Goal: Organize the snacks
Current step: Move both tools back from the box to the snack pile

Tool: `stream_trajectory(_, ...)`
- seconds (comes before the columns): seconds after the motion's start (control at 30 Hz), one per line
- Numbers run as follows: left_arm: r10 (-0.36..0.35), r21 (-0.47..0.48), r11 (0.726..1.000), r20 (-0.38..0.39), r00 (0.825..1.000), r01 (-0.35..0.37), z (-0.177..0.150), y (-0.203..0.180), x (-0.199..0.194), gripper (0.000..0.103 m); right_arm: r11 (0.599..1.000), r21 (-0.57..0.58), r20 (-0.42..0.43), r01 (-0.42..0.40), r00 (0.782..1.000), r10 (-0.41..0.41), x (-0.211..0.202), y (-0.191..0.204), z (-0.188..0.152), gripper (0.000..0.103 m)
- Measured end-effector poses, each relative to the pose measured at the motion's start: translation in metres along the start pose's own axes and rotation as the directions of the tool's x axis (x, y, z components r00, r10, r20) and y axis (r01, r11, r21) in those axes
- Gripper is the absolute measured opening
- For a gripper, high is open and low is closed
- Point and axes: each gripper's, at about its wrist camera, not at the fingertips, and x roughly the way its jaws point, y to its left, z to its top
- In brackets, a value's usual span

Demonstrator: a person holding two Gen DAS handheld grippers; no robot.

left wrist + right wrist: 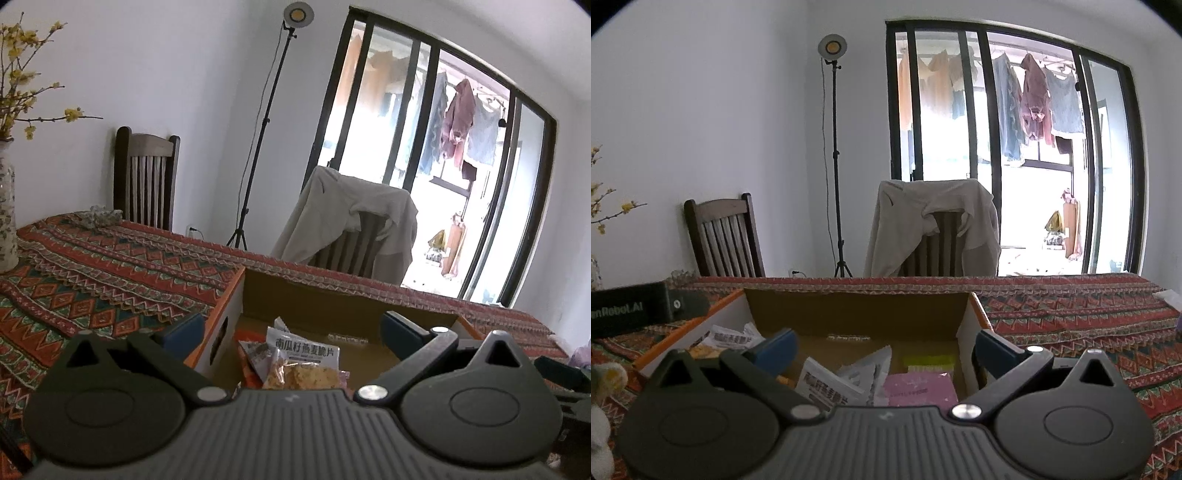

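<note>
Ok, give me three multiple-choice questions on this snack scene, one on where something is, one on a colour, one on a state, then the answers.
1. Where is the clear oat-crisp snack packet?
A. on the wooden chair
B. inside the open cardboard box
C. beside the vase

2. What colour is the flat carton in the box?
A. pink
B. green
C. black

3. How is the right gripper?
A. shut on a packet
B. shut, empty
C. open, empty

Answers: B, the left wrist view shows box walls around the packet; A, its top is pink; C, its blue-padded fingers stand wide apart, gripping nothing.
</note>
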Motion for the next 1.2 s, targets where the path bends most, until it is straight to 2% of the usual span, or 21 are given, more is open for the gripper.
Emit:
stream_trajectory(0.2,-0.001,-0.029,1.000,-0.006,1.000,0.001,0.001,0.002,-0.002,0.103,1.000,-0.005,0.003,0.000,1.000,0.000,0.001,0.000,0.000,0.103)
stream_trajectory(0.33,0.025,-0.077,0.997,-0.042,0.999,-0.028,0.008,0.001,-0.006,0.103,1.000,0.000,-0.002,-0.009,1.000,0.009,0.001,-0.002,0.000,0.103)
stream_trajectory(0.47,0.009,-0.135,0.991,-0.063,0.998,-0.018,0.016,0.007,-0.028,0.103,1.000,-0.003,0.024,-0.025,0.999,0.025,-0.007,-0.004,0.003,0.103)
stream_trajectory(0.6,0.037,-0.106,0.993,-0.087,0.996,-0.047,0.019,0.014,-0.052,0.103,1.000,-0.006,0.027,-0.015,1.000,0.015,-0.016,0.000,0.011,0.103)
stream_trajectory(0.73,0.053,-0.090,0.994,-0.072,0.996,-0.059,0.016,0.025,-0.081,0.103,0.995,0.014,0.016,-0.094,0.995,0.094,-0.041,0.003,0.016,0.103)
stream_trajectory(0.9,0.101,-0.089,0.990,-0.080,0.992,-0.108,-0.001,0.034,-0.111,0.103,0.971,-0.064,0.000,-0.232,0.973,0.232,-0.078,0.009,0.001,0.103)
stream_trajectory(1.03,0.098,-0.069,0.992,-0.095,0.991,-0.105,-0.018,0.041,-0.132,0.103,0.956,-0.136,-0.057,-0.259,0.966,0.253,-0.101,0.013,-0.020,0.103)
stream_trajectory(1.2,0.097,-0.040,0.994,-0.127,0.987,-0.103,-0.038,0.050,-0.156,0.103,0.938,-0.169,-0.143,-0.303,0.949,0.281,-0.121,0.017,-0.049,0.103)
